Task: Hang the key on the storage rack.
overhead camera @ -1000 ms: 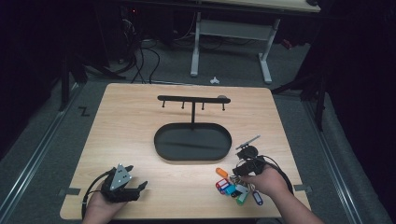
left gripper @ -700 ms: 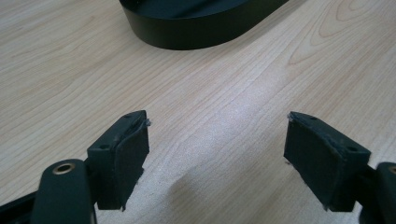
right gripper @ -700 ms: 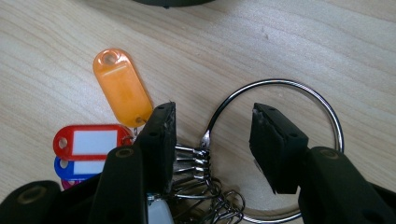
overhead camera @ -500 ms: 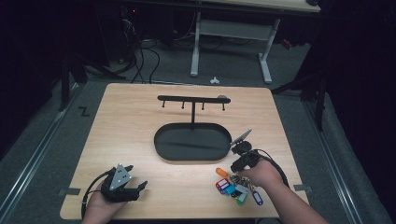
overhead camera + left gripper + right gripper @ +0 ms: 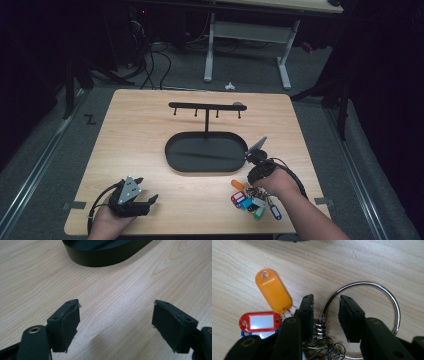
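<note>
A large metal key ring (image 5: 372, 285) lies on the wooden table (image 5: 150, 130), strung with several small rings and coloured tags: an orange tag (image 5: 273, 291), a red one (image 5: 259, 321) and more in the bunch (image 5: 252, 201). My right gripper (image 5: 326, 300) points down over it with the ring's wire between its jaws. They have just been closing, but a gap still shows on each side of the wire. In the high view this right gripper (image 5: 253, 176) sits beside the tray's right end. My left gripper (image 5: 147, 189) rests open and empty at the front left, jaws wide (image 5: 116, 304).
A black oval tray (image 5: 170, 155) lies mid-table, its rim (image 5: 100, 258) ahead of the left jaws. A black hook rack (image 5: 206, 106) stands behind it. Beyond the table are cables and a white desk frame on the floor.
My right hand has shifted a little left and down onto the key ring beside the tray. The left hand has stayed still.
</note>
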A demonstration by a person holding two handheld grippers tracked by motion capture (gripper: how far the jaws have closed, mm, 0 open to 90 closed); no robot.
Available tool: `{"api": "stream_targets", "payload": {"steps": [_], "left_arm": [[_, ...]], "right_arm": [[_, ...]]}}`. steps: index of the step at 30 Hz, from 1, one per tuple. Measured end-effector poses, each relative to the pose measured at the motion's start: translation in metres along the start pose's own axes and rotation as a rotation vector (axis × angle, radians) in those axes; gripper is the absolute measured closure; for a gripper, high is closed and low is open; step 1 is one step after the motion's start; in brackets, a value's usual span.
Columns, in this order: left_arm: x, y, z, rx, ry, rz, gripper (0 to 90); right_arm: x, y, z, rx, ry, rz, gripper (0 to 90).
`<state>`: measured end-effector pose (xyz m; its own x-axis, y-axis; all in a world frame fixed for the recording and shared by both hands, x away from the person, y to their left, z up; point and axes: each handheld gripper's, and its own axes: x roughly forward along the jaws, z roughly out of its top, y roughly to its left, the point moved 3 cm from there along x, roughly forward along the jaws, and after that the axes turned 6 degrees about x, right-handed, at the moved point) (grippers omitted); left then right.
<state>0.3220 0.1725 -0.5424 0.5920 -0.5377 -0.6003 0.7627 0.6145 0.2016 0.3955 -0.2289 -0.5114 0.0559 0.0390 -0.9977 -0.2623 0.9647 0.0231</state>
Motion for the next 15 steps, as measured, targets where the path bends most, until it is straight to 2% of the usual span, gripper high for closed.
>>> {"api": "stream_targets", "payload": {"steps": [5, 8, 10, 11, 12, 15], "left_arm": [[0.0004, -0.0004, -0.0001, 0.001, 0.002, -0.004, 22.9], [0.0006, -0.0008, 0.0000, 0.002, 0.001, -0.003, 22.9], [0.0007, -0.0009, -0.0001, 0.004, 0.004, -0.005, 23.0], [0.0009, -0.0011, 0.0000, 0.005, 0.005, -0.005, 23.0], [0.0009, -0.0012, 0.0000, 0.006, 0.005, -0.006, 23.0], [0.0010, -0.0013, 0.0000, 0.006, 0.007, -0.007, 23.0]], "right_arm": [[0.0057, -0.0012, 0.0021, -0.002, 0.026, 0.002, 71.4], [0.0064, -0.0008, 0.0025, -0.006, 0.025, -0.001, 77.4], [0.0065, -0.0006, 0.0016, -0.052, 0.021, -0.019, 85.5], [0.0064, 0.0003, 0.0007, -0.086, 0.012, -0.022, 85.5], [0.0065, 0.0022, -0.0010, -0.152, 0.000, -0.035, 86.2], [0.0063, 0.0030, -0.0024, -0.181, 0.004, -0.031, 86.3]]}}
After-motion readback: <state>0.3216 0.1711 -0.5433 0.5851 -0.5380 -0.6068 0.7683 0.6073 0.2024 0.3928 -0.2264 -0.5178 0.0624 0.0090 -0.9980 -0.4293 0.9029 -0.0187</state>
